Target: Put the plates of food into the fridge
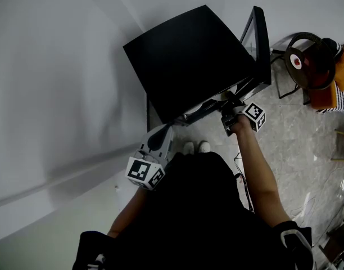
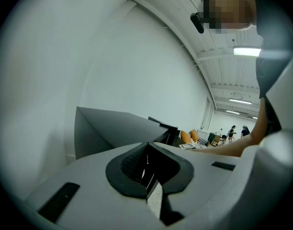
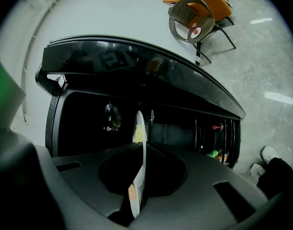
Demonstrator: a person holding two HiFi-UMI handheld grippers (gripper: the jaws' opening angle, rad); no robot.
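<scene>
Right gripper view: the right gripper (image 3: pixel 142 152) is closed on a white plate (image 3: pixel 141 126) before the open fridge (image 3: pixel 137 66), with bottles (image 3: pixel 215 153) in its door. The left gripper (image 2: pixel 147 169) is closed and empty.

Plate (image 3: pixel 143 147) edge-on, food unclear; fridge (image 3: pixel 84 128) interior dark; door bottles (image 3: pixel 214 153) tiny

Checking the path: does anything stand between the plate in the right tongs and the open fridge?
Nothing visible does: the plate, gripped in the right tongs, faces the open fridge; its door is swung aside.
</scene>
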